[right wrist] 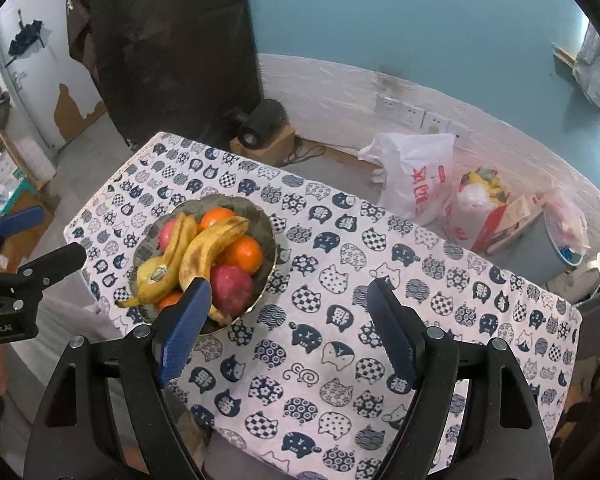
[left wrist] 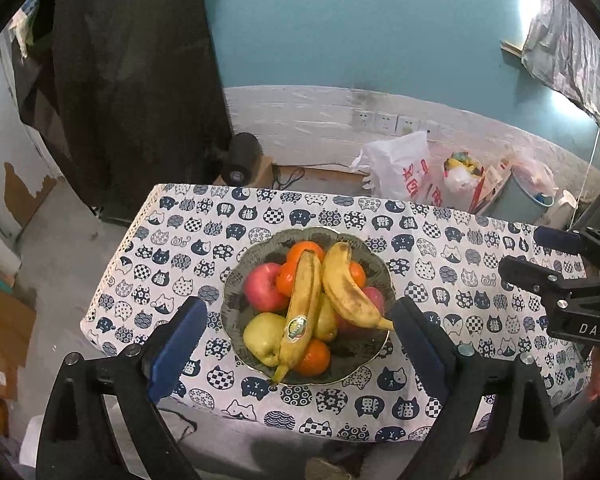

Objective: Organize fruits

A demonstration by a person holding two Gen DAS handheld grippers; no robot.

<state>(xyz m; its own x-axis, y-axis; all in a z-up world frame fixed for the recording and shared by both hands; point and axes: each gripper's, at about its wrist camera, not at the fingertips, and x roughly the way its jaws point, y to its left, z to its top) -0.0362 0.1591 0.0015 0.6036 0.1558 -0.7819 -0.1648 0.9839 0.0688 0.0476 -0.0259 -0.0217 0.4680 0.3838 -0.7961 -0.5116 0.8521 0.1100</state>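
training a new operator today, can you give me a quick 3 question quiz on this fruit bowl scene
1. True or false: both bananas lie on top of the other fruit in the bowl.
2. Which banana carries a sticker: the one nearer the left gripper or the one nearer the right gripper?
3. Multiple choice: what covers the table? A) plain white cloth B) cat-pattern tablecloth C) bare wood

Key: 1 true; 2 the one nearer the left gripper; 3 B.
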